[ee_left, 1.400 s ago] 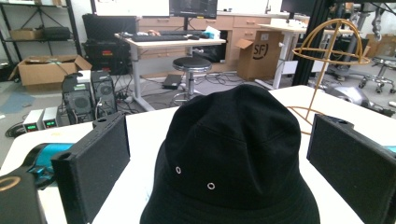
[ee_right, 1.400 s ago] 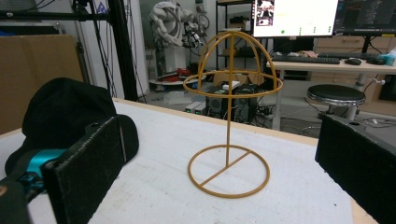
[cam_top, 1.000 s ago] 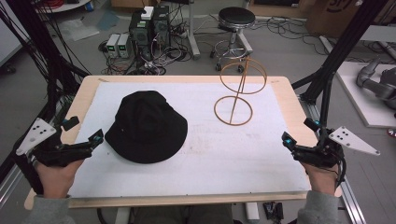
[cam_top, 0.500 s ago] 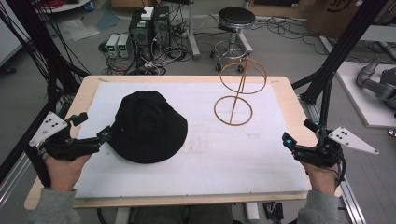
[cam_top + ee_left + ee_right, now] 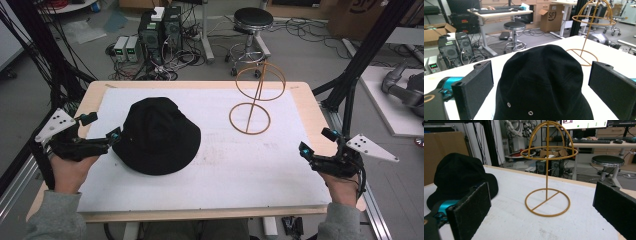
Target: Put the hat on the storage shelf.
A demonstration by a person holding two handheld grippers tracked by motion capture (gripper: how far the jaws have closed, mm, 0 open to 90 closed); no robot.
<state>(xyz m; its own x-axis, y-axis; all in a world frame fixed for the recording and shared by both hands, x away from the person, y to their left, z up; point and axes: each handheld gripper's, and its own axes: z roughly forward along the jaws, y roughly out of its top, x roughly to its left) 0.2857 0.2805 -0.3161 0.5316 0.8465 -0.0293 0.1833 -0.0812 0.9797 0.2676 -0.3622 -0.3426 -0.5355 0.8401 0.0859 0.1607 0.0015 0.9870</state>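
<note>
The left gripper (image 5: 102,131), jaws wide apart, reaches the soft black bucket hat (image 5: 157,135) near the worktop's left edge — not yet pinched. Next, it likely must pinch the brim and lift toward the gold wire hat stand (image 5: 252,100). The right gripper (image 5: 316,142) waits open.

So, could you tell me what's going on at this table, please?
A person holds a tool in each hand. The left tool is open at the edge of a black hat, not yet gripping it. The right tool waits open near the table's right side. A wire hat stand stands bare beyond.
</note>
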